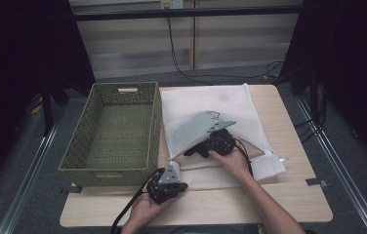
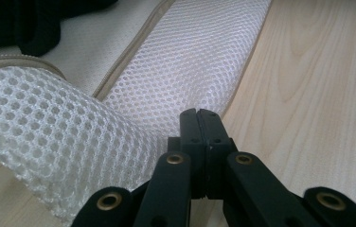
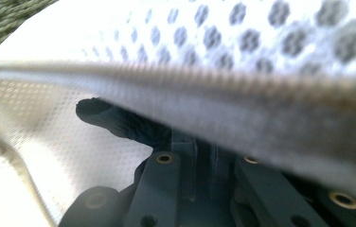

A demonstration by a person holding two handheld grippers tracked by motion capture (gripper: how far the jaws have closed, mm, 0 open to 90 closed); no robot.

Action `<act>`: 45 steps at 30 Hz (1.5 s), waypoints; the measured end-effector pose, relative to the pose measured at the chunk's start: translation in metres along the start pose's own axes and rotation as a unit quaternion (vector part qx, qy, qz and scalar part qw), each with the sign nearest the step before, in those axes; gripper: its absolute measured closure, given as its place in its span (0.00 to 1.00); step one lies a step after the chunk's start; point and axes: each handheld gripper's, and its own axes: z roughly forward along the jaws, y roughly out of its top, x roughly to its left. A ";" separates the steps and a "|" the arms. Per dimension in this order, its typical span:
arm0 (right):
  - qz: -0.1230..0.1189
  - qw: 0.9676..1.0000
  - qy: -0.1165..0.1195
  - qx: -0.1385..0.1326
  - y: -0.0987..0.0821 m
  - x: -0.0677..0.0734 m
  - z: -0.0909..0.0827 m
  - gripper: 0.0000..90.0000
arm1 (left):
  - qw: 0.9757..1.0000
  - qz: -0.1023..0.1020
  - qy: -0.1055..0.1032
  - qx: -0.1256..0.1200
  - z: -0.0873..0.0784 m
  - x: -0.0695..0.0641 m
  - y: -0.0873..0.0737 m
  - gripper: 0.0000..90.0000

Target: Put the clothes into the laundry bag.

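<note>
High view: my mesh bag (image 1: 206,105) lay flat on the table (image 1: 289,195), beside the basket (image 1: 115,131) at its left edge.
Left gripper (image 2: 198,116): near the front edge, jaws pressed together, pinching the bag's corner.
Right gripper (image 3: 200,146): tucked under the bag's zipper edge (image 3: 242,94), pinching dark cloth (image 3: 119,120).
Hands: both came in low from the front edge.

One white mesh laundry bag (image 1: 206,109); one green woven basket (image 1: 111,131); one dark garment (image 1: 198,151); two tools.

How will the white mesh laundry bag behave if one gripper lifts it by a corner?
The white mesh laundry bag will probably sag: its mesh already curls and folds on the table. It looks light, being thin netting. The dark garment inside may slide.
</note>
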 end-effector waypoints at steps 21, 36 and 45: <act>-0.012 0.999 0.047 -0.002 -0.009 0.005 -0.021 0.60 | 1.000 -0.006 -0.002 -0.001 0.000 0.000 0.000 1.00; -0.008 0.997 0.072 -0.013 -0.023 0.004 -0.056 0.50 | 1.000 -0.006 -0.005 -0.001 0.000 0.001 0.000 1.00; -0.013 0.995 0.097 -0.026 -0.021 0.013 -0.072 0.53 | 1.000 -0.005 -0.004 0.000 0.000 0.001 0.000 1.00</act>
